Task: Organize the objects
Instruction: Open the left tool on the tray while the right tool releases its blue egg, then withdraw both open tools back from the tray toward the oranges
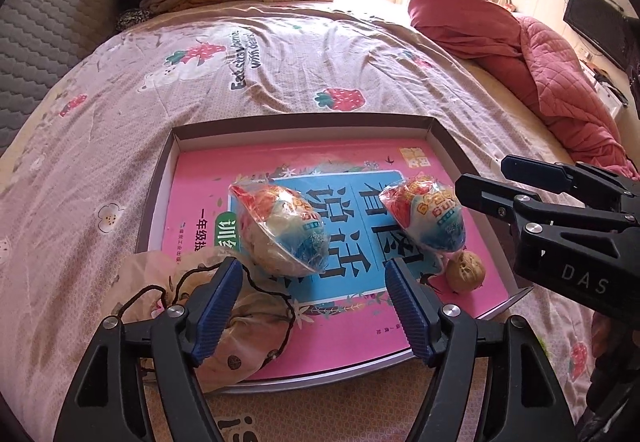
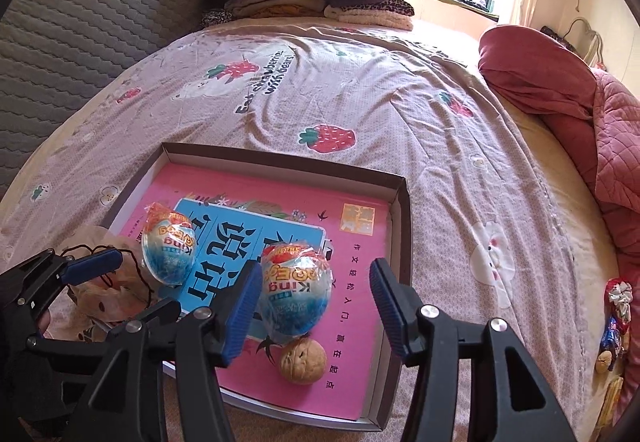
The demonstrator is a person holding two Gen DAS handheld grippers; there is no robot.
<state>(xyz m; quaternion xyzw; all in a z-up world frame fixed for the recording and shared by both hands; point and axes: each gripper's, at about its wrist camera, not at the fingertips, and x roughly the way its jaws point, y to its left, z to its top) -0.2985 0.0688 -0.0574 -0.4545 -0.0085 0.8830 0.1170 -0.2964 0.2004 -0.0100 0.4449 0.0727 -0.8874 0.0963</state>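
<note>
Spread and empty, both sets of fingers, left (image 1: 314, 306) and right (image 2: 314, 308), hang over the box (image 2: 402, 202) on the bed (image 2: 360, 102), an egg (image 1: 280, 230), (image 2: 296, 290) lying free just ahead of each on the pink book (image 2: 352, 254), seemingly already put away.

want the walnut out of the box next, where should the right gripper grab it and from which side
Grip the walnut across its round middle, coming straight down from above with the open right gripper. It sits free on the pink book, but the wrapped egg seems to touch its far side, so put the fingers on its left and right flanks, which look clear, rather than front to back.
</note>
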